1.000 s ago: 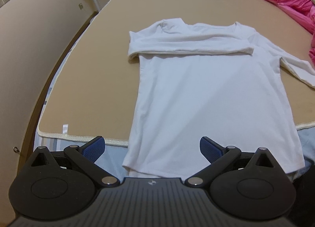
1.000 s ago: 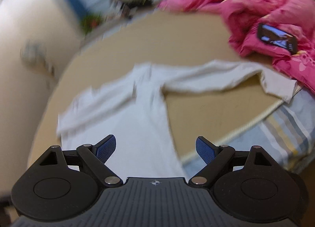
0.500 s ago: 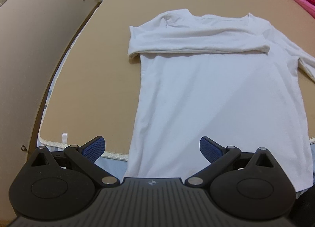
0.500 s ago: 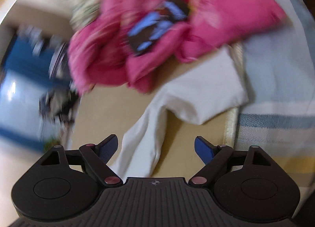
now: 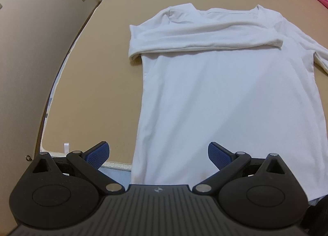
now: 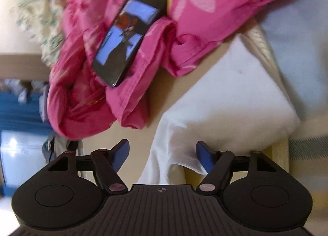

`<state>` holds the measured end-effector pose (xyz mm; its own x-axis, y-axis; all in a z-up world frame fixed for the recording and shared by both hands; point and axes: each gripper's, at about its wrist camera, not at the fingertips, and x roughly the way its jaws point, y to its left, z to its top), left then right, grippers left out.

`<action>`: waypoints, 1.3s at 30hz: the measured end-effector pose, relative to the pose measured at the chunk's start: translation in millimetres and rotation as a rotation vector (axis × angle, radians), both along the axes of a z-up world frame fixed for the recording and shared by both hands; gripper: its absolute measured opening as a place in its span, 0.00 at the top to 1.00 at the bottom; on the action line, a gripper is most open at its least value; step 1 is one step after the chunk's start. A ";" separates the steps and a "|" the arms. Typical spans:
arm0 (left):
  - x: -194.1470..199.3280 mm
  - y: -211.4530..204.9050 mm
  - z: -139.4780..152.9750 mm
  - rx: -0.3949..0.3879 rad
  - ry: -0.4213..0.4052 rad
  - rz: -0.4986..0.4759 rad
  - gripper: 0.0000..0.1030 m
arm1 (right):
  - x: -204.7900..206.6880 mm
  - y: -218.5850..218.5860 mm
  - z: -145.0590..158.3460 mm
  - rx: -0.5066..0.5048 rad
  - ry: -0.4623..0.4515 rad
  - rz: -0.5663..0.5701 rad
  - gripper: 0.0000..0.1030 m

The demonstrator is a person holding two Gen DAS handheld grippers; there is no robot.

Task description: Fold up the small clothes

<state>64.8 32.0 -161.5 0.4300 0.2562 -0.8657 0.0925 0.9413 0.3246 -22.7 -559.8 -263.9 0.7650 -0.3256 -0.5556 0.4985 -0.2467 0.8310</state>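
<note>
Now we see a white shirt (image 5: pixel 215 96) lying flat on a tan mat (image 5: pixel 98 84), 1 sleeve (image 5: pixel 205 35) already folded across the chest; the other sleeve (image 6: pixel 225 100) and the body fold remain. Our left gripper (image 5: pixel 158 152) hovers with jaws apart over the hem at 6 o'clock, empty. Our right gripper (image 6: pixel 162 152) is closing around the loose sleeve, pads not yet pressing. At 11 o'clock, a phone (image 6: pixel 129 37) on pink bedding (image 6: pixel 86 100) crowds that sleeve.
</note>
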 end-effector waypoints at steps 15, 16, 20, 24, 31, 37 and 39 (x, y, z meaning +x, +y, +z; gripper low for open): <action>-3.8 -3.6 0.5 -0.002 -0.026 -0.022 0.00 | 25.2 26.3 -3.6 -0.043 0.093 0.048 0.30; -3.3 -1.7 1.7 0.005 -0.032 -0.017 0.00 | 25.1 18.5 -4.6 -0.059 0.099 0.007 0.37; -1.6 7.2 0.6 0.002 -0.026 0.011 0.00 | 25.3 -2.3 10.6 -0.155 0.040 -0.009 0.95; 0.1 9.5 -7.7 -0.007 -0.001 0.012 0.00 | 42.0 9.1 51.3 -0.418 0.049 0.125 0.95; 1.2 21.5 -7.1 -0.060 -0.014 0.021 0.00 | 112.6 39.3 85.5 -0.610 0.247 0.337 0.95; 5.6 51.3 -9.6 -0.070 -0.037 0.074 0.00 | 204.3 170.9 187.8 -1.108 0.150 0.589 0.95; 8.9 65.3 -10.0 -0.091 -0.037 0.111 0.00 | 223.6 245.4 200.2 -1.299 0.104 0.719 0.94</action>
